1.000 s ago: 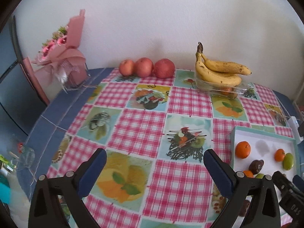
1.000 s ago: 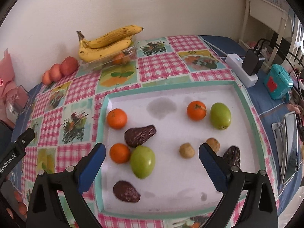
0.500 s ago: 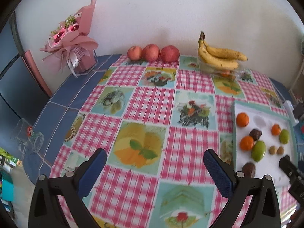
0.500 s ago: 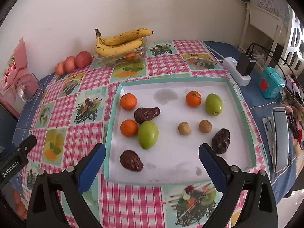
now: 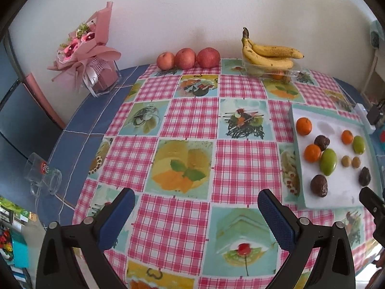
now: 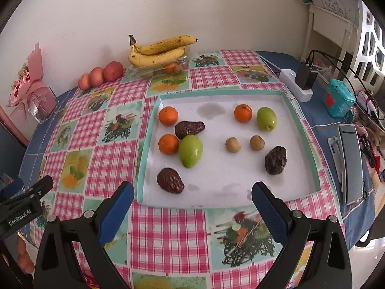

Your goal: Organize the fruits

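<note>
- Both views have pulled up and back over the last second: more desk [image 5: 192, 125] shows, and the white teal-rimmed tray [image 6: 300, 125] looks smaller in both.
- Left gripper [image 5: 196, 207] and right gripper [image 6: 192, 200]: fingers wide apart, holding nothing.
- Fruit on tray unmoved: three oranges [image 6: 168, 115], two green mangoes [image 6: 190, 150], three dark avocados [image 6: 170, 180], two small brown fruits [image 6: 233, 144], mixed by kind.
- Retreat changes nothing in the sorting; could be start or end.

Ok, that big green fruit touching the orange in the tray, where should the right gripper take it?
Grip the large green fruit across its narrower width, coming from above with the right gripper. It lies flat, its long axis tilted, so probably turn the jaws to straddle it. An orange and a dark fruit crowd its upper left; keep fingers clear there.
</note>
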Demonstrator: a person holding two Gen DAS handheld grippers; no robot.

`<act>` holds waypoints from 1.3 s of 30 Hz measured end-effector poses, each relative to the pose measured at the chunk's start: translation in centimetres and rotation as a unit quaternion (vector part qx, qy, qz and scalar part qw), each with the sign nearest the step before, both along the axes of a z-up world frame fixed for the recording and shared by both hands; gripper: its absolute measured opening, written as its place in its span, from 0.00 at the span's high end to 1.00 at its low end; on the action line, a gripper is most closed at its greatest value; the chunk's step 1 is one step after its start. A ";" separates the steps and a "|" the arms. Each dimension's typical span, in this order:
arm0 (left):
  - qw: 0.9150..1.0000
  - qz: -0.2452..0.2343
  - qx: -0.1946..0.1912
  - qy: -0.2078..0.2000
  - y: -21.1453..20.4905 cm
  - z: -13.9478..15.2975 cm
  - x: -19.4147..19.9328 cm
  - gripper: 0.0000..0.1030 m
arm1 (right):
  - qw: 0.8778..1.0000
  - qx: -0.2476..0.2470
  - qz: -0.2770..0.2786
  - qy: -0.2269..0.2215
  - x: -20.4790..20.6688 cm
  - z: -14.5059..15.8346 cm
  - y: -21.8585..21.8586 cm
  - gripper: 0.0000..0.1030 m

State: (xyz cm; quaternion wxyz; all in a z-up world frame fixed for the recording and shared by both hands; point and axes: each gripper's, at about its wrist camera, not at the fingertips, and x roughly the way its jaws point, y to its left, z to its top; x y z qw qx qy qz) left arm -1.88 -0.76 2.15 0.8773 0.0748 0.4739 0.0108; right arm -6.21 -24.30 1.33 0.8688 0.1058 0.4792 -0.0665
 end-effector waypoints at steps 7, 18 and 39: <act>1.000 -0.003 -0.011 0.006 0.4 -0.1 -0.5 0.00 | 1.000 -0.010 -0.005 -0.002 -0.8 0.1 0.1 0.04; 1.000 0.003 -0.018 0.019 0.8 -0.6 -0.2 0.00 | 1.000 -0.009 0.003 0.005 -0.4 -0.4 0.5 0.04; 1.000 0.010 -0.019 0.022 1.0 -0.7 -0.1 0.00 | 1.000 -0.010 0.007 0.010 -0.2 -0.7 0.8 0.04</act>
